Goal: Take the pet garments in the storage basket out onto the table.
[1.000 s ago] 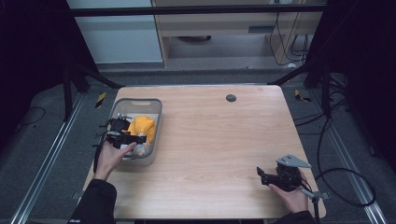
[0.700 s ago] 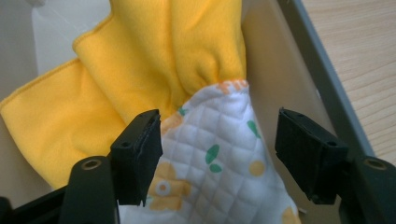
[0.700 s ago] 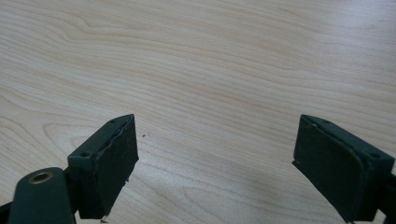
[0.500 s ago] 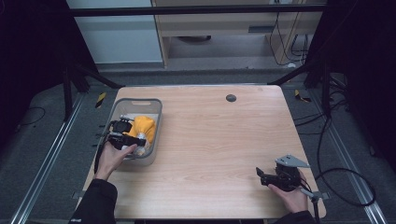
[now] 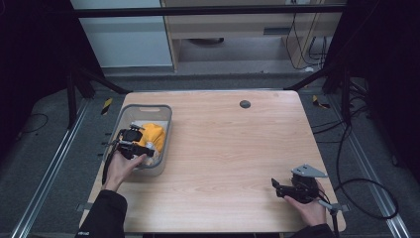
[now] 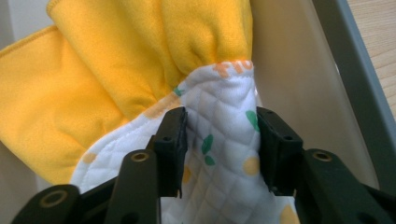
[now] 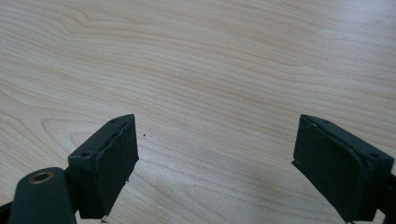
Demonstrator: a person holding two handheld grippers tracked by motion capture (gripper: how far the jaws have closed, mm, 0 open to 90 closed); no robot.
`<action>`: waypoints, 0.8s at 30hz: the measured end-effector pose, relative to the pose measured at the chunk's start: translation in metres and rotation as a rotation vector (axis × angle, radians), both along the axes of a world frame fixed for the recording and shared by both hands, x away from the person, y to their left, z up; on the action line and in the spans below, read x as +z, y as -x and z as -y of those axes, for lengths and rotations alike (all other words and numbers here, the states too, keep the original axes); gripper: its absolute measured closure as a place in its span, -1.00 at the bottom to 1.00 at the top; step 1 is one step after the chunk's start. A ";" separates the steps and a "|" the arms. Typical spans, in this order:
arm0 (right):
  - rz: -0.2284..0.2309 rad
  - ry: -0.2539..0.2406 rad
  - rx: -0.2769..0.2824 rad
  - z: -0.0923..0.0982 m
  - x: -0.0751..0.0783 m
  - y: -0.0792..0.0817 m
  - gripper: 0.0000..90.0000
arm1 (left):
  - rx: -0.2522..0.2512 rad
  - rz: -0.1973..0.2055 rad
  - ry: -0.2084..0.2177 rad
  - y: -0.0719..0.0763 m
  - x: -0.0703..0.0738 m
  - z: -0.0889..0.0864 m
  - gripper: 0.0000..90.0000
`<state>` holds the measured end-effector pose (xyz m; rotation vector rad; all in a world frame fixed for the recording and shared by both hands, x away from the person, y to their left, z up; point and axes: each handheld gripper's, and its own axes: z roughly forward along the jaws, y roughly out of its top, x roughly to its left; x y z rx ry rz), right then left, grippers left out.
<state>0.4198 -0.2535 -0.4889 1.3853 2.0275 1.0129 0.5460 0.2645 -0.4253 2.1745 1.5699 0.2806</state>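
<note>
Left gripper (image 6: 219, 140) in grey bin (image 5: 121, 119), jaws clamped on quilted white cloth (image 6: 224, 186), apparently joined to yellow fabric (image 6: 116, 70). Right gripper (image 7: 215, 163) over bare surface (image 7: 210, 56), jaws wide apart.

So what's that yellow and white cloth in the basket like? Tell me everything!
The cloth is soft fabric with two sides: plain bright yellow, and white quilted with little green and yellow shapes and some orange letters. It lies bunched and folded in the grey plastic basket at the table's left side. The left gripper has a white fold between its black fingers, which look closed on it. Its full shape can't be seen.
</note>
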 end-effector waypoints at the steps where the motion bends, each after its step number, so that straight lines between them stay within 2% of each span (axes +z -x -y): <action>1: -0.001 0.001 0.000 0.000 0.000 0.000 -0.70 | 0.001 -0.002 0.004 0.000 0.000 0.000 0.32; 12: -0.007 0.006 0.002 0.000 0.000 0.000 -0.70 | 0.007 -0.002 -0.006 0.001 0.005 -0.002 0.75; 20: -0.020 -0.002 -0.004 -0.001 0.000 0.000 -0.70 | 0.018 0.014 -0.015 0.003 0.010 -0.004 0.79; 24: -0.009 0.005 0.001 0.000 0.000 0.000 -0.70 | 0.020 0.022 -0.015 0.006 0.014 -0.007 0.80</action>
